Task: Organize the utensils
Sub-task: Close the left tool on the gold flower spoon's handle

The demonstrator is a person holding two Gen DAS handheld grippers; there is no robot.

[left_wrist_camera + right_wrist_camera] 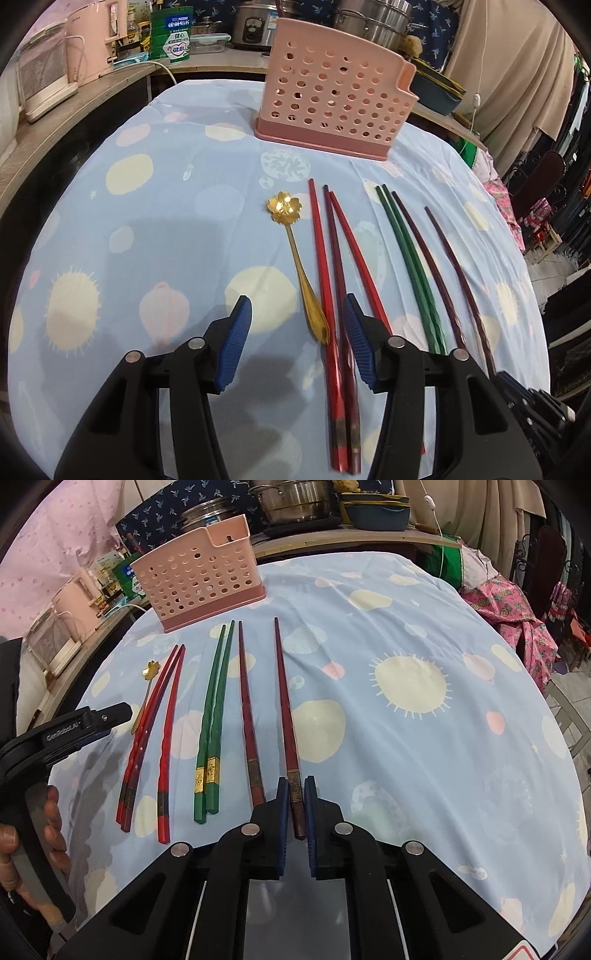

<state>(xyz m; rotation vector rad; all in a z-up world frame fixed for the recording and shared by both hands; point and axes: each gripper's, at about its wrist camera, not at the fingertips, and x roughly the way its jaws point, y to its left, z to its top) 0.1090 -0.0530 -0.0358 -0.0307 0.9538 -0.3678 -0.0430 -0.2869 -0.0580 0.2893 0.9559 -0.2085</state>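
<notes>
A pink perforated utensil holder (332,99) (201,579) stands upright at the far side of the blue patterned tablecloth (147,221). In front of it lie a gold flower-headed spoon (286,210) (149,670), red chopsticks (321,258) (170,720), a green pair (406,258) (216,686) and two dark red chopsticks (245,701). My left gripper (297,306) is open, low over the spoon handle and the red chopsticks, which lie between its blue pads untouched. My right gripper (296,781) is shut on the thick end of the rightmost dark red chopstick (284,701), which still lies along the cloth.
Behind the table a counter carries steel pots (373,18), a rice cooker (255,22), a green tin (173,33) and pink appliances (92,40). Clothes hang on the right (517,74). A hand (55,819) holds the left gripper's handle at the table's near left edge.
</notes>
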